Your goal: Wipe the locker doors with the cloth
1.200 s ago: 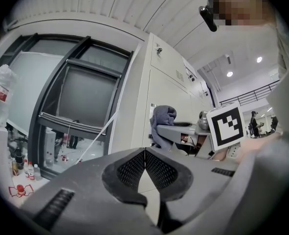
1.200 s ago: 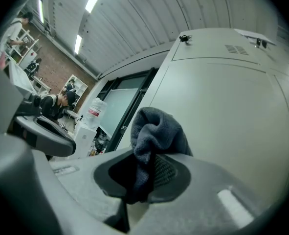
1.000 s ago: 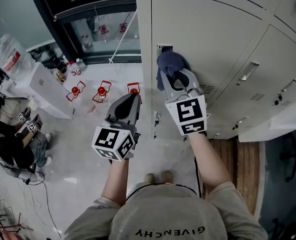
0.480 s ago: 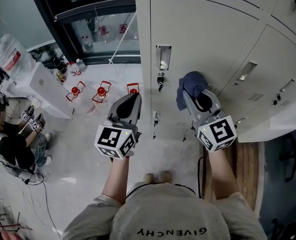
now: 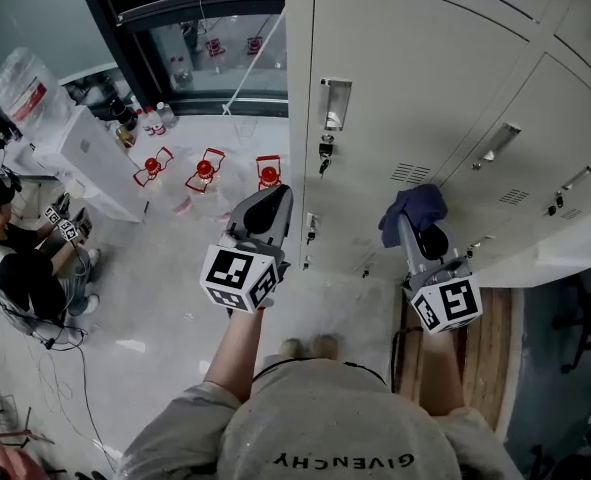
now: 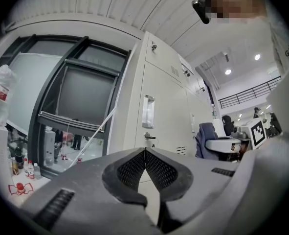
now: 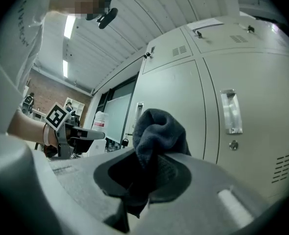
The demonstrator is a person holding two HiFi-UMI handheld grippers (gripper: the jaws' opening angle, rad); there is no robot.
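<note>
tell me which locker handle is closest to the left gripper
The upright handle on the leftmost door, just beyond the shut left gripper. The other two handles lie further right, past the right gripper and its cloth.

Navy cloth (image 5: 412,206), off-white locker doors (image 5: 425,78).
My left tool (image 5: 278,193) and right tool (image 5: 416,234) are grey, marked in black-and-white squares; red stands (image 5: 204,169) at 11 o'clock.

Lab or workshop hall: grey lockers (image 5: 415,78), glass partition (image 5: 215,58), water dispenser (image 5: 80,153).
</note>
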